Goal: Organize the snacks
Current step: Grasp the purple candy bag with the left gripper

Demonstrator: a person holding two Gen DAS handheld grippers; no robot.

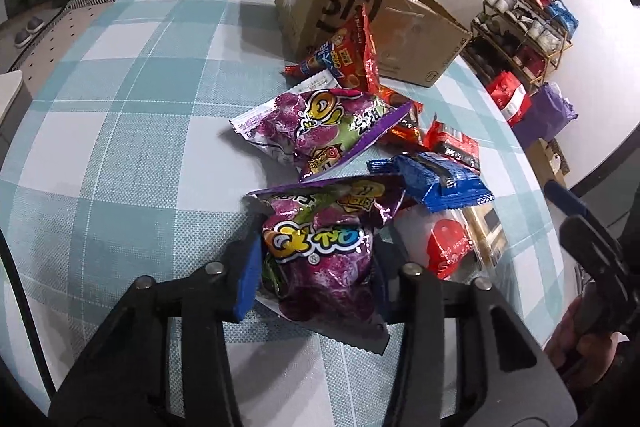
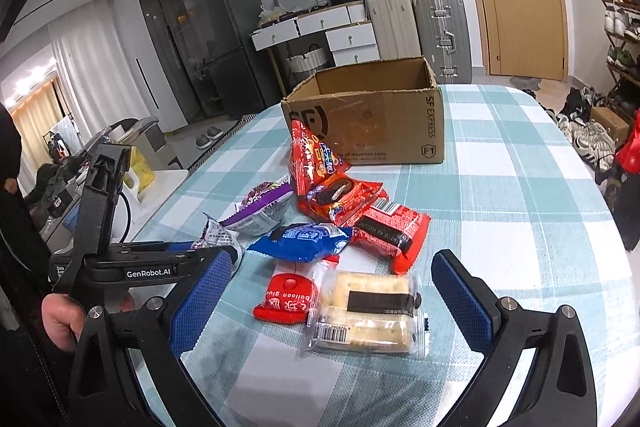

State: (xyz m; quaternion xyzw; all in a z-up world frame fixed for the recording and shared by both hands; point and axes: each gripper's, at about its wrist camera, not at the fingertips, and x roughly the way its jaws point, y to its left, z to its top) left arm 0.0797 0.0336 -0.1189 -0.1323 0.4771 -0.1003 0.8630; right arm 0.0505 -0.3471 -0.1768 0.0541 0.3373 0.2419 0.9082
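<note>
My left gripper [image 1: 316, 267] is shut on a purple snack bag [image 1: 320, 259] at the near end of the pile. A second purple bag [image 1: 316, 131] lies beyond it, with red packs [image 1: 348, 55] leaning at an open cardboard box [image 1: 360, 23]. My right gripper [image 2: 328, 291] is open, its blue pads either side of a clear cracker pack [image 2: 368, 315] with a red label, not touching it. A blue pack [image 2: 304, 241], red packs [image 2: 340, 195] and the box [image 2: 368, 119] lie beyond. The left gripper [image 2: 208, 255] shows at the left, holding a purple bag's edge.
The snacks lie on a blue and white checked tablecloth [image 2: 520, 187]. The table's right edge drops to a shoe rack [image 1: 524, 23] and bags on the floor. Suitcases [image 2: 436, 31] and drawers stand behind the box.
</note>
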